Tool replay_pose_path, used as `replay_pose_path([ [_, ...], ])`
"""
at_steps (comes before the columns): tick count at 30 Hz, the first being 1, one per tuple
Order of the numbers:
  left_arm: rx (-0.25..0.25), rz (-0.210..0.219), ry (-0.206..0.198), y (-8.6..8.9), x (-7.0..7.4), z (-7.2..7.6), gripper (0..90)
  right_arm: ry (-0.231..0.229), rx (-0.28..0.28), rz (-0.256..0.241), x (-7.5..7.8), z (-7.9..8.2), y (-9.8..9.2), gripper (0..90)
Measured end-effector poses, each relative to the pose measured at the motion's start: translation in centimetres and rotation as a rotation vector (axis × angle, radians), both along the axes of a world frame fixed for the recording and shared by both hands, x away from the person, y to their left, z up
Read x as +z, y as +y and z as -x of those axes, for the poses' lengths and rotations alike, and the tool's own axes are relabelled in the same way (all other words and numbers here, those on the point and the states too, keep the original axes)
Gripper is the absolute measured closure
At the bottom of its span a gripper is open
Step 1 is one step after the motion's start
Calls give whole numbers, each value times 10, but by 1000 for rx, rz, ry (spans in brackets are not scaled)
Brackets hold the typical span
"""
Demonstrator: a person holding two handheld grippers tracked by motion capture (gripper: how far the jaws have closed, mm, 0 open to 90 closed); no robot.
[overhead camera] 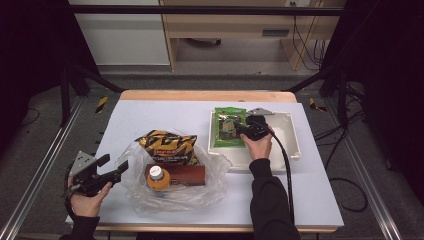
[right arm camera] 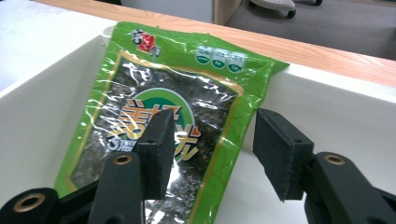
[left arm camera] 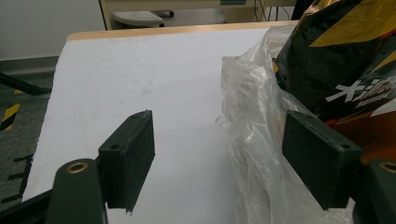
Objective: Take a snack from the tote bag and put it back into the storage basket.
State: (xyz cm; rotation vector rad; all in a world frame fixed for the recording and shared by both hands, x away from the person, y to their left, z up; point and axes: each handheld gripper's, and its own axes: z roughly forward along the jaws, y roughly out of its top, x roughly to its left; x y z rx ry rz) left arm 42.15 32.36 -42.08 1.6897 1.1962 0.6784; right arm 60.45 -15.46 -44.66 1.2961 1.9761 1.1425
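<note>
A green seaweed packet [overhead camera: 228, 126] [right arm camera: 163, 121] lies in the left part of a white bin [overhead camera: 291, 134] [right arm camera: 336, 107]. My right gripper [overhead camera: 242, 128] [right arm camera: 212, 144] hovers open just over the packet's right edge, nothing between its pads. A clear plastic bag [overhead camera: 172, 192] [left arm camera: 254, 140] holds a black-and-yellow snack bag [overhead camera: 167, 147] [left arm camera: 345, 56], an orange-capped bottle [overhead camera: 157, 176] and a brown box [overhead camera: 186, 175]. My left gripper [overhead camera: 114, 166] [left arm camera: 219, 158] is open at the bag's left edge, the right pad close against the plastic.
The white tabletop [overhead camera: 150, 117] [left arm camera: 140, 79] has free room at the left and back. A wooden edge [overhead camera: 207, 95] runs along the far side. Metal frame rails [overhead camera: 37, 175] flank the table.
</note>
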Motion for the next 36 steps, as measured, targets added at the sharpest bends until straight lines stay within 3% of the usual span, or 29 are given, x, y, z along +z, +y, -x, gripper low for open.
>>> replay_pose_path([
  [1, -1, 0, 0, 0, 0, 0, 250, -8, 1, -7, 0, 2, 0, 483],
  [2, -1, -1, -2, 0, 0, 0, 250, -44, -7, -34, 2, 6, -2, 475],
  [6, -3, -1, -4, 0, 1, 1, 251, -49, -8, -38, 9, 12, -4, 442],
  [14, 1, 13, -29, 2, 8, 4, 251, -128, 23, -79, 41, 40, -9, 399],
  [16, -1, 19, -40, 2, 11, 5, 252, -155, 48, -86, 53, 54, -8, 376],
  [25, -23, 18, -58, -2, 17, 8, 252, -203, 114, -135, 68, 92, 1, 333],
  [32, -34, 16, -63, -6, 19, 9, 251, -219, 245, -159, 78, 122, 25, 306],
  [36, -38, 7, -55, -8, 19, 9, 250, -227, 283, -169, 79, 130, 36, 292],
])
